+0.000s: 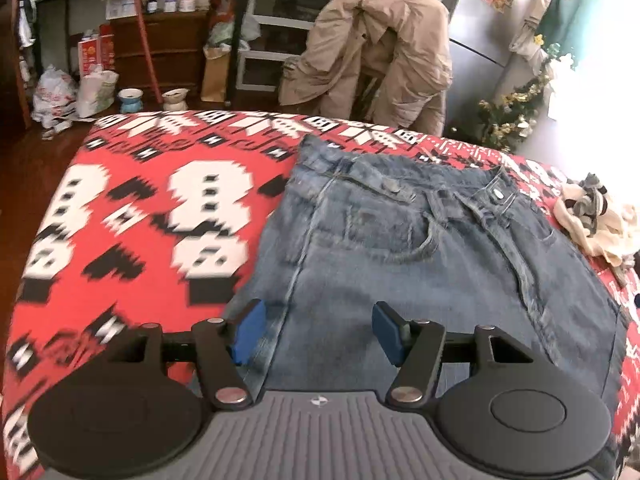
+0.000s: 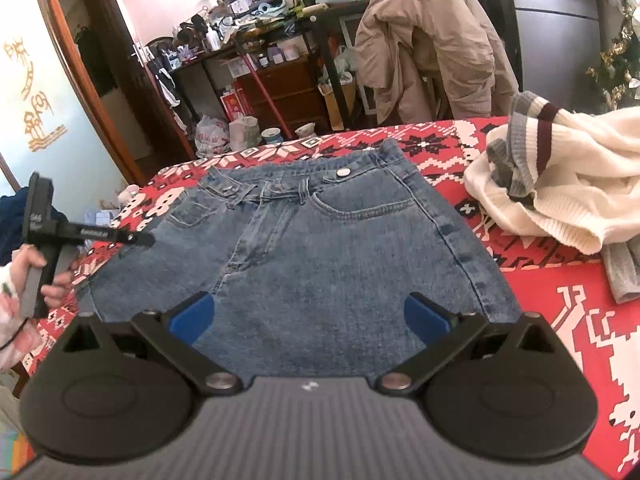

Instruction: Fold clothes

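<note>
The jeans [image 1: 420, 248] are being kept flat on the red patterned tabletop [image 1: 132, 208], waistband far, length running toward both tools. Left tool [image 1: 318, 330] and right tool [image 2: 308, 320] are being held released, nothing gripped; left's nearer the side edge.

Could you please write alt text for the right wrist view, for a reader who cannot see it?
The open right gripper hovers over folded blue jeans lying on a red patterned blanket. A cream sweater is heaped to the right; at the left edge a hand holds the left gripper.
</note>
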A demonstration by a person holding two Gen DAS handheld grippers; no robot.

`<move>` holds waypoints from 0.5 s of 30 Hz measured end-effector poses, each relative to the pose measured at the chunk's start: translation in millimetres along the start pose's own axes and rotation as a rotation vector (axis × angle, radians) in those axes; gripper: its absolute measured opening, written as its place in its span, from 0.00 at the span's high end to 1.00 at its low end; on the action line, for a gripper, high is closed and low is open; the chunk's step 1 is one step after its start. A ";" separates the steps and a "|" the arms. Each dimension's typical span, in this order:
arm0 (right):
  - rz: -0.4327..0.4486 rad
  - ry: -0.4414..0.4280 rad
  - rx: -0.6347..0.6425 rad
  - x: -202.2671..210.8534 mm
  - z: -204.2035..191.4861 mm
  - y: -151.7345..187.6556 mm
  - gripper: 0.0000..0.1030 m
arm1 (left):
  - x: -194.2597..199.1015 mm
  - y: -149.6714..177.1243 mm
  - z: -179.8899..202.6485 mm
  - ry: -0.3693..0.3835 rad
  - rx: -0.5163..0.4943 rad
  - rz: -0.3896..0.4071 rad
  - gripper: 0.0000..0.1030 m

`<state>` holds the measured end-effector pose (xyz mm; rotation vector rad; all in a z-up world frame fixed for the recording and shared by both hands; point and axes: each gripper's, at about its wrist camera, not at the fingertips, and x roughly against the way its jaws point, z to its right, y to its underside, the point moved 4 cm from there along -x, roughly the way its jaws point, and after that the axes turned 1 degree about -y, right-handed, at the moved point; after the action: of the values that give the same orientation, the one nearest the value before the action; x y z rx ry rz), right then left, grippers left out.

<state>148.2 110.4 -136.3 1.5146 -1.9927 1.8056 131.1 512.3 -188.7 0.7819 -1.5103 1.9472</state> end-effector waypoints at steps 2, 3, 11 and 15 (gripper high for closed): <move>0.003 -0.006 0.007 3.8 -3.5 -0.1 0.01 | 9.1 8.7 -5.2 -0.015 0.009 0.004 0.43; 0.005 -0.006 0.012 5.8 -5.3 -0.3 0.01 | 13.8 13.0 -8.1 -0.019 0.017 0.006 0.43; 0.015 -0.020 0.024 17.8 -16.4 -0.5 0.01 | 46.2 41.4 -25.7 -0.039 0.078 0.026 0.43; 0.017 -0.030 0.022 20.2 -17.7 -0.2 0.01 | 49.5 28.8 -26.1 0.000 0.127 0.041 0.72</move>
<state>128.3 112.1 -118.3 1.5448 -2.0113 1.8282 73.6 534.9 -176.7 0.8095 -1.4240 2.0902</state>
